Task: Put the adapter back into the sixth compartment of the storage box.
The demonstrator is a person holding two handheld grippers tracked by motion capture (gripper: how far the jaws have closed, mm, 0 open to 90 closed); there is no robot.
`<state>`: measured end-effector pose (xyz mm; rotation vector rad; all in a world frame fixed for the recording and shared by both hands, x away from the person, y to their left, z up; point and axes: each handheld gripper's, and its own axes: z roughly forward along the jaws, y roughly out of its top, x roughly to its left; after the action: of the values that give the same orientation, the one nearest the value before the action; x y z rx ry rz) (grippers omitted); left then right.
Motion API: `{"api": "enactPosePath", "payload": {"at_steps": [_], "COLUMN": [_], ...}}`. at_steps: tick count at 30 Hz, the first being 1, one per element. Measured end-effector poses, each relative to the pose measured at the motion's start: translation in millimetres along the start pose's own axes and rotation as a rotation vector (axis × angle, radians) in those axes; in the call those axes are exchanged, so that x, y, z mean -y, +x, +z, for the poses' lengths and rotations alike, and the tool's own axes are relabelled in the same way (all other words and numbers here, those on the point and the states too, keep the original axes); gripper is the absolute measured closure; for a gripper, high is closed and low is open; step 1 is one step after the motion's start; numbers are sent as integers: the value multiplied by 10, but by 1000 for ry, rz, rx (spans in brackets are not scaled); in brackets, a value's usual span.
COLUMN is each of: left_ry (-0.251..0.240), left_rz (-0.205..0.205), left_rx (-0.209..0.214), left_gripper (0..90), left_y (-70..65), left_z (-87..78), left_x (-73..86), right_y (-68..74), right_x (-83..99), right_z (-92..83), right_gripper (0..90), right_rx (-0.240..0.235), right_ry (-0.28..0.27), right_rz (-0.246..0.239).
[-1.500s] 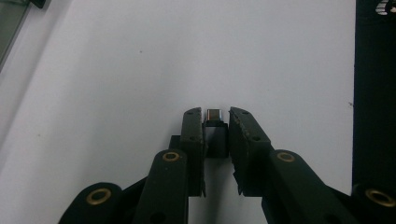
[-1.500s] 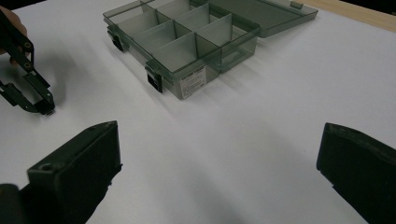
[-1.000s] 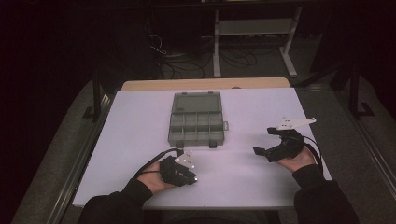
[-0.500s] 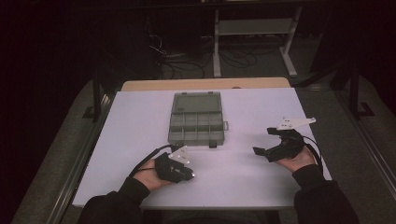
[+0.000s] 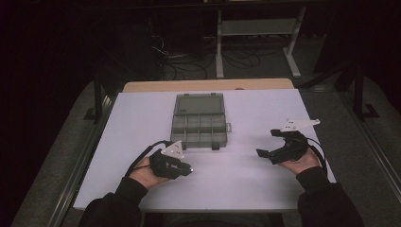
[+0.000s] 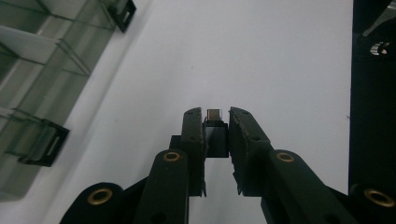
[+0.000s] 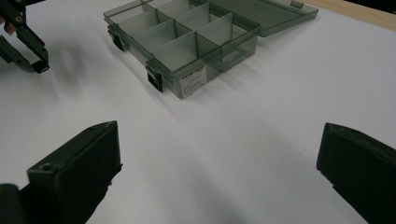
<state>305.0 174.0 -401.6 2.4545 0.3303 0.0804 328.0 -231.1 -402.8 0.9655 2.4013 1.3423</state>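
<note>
An open, smoke-green compartment box (image 5: 198,120) lies in the middle of the white table, lid folded back; its compartments look empty in the right gripper view (image 7: 187,37). My left gripper (image 5: 187,168) is near the front of the table, just below the box's front-left corner. In the left gripper view this gripper (image 6: 215,114) is shut on a small rectangular piece (image 6: 214,113) held at the tips above the table. My right gripper (image 5: 266,143) is at the right, jaws wide apart with nothing between them (image 7: 219,149), aimed at the box.
Two black latches (image 6: 44,144) sit on the box's front wall. The white tabletop (image 5: 236,184) has bare room between the two hands. A wooden strip (image 5: 208,85) edges the far side, with cables and a metal stand on the dark floor beyond.
My left hand has turned a little and shifted slightly toward the box with the small piece. The right gripper has stayed where it was.
</note>
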Motion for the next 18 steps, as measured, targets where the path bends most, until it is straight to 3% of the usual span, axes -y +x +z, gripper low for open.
{"api": "enactPosePath", "payload": {"at_steps": [12, 13, 18], "left_ry": [-37, -59, -59], "left_rz": [4, -2, -8], "left_rx": [-16, -23, -48], "left_gripper": [764, 764, 764], "left_y": [50, 92, 165], "left_z": [-162, -230, -284], "left_x": [-74, -91, -110], "right_y": [-1, 0, -2], "right_x": [5, 5, 5], "right_z": [16, 17, 16], "right_gripper": [0, 0, 0], "right_rx": [-1, -1, 0], "right_ry": [10, 12, 11], "right_rz": [-1, 0, -1]}}
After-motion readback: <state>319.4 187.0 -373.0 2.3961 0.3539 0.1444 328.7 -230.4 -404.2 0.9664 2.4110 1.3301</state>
